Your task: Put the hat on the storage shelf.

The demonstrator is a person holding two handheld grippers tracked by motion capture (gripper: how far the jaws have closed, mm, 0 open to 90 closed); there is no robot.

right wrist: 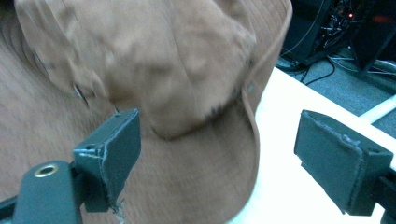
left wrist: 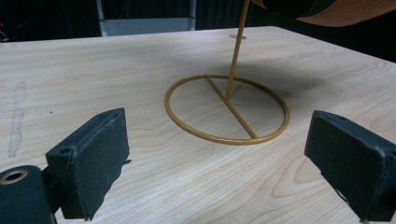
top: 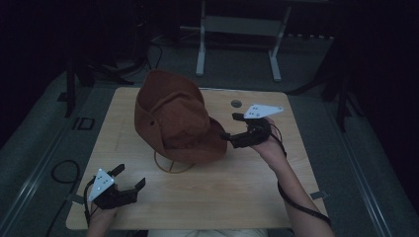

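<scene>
2 grippers, left gripper (top: 129, 178) and right gripper (top: 232, 126), jaws apart, beside a brown hat (top: 175, 116)

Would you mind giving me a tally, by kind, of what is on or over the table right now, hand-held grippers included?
Brown brimmed hat: 1
Gold wire hat stand: 1
Hand-held grippers: 2, the left hand-held gripper and the right hand-held gripper, both open
Total: 4
</scene>
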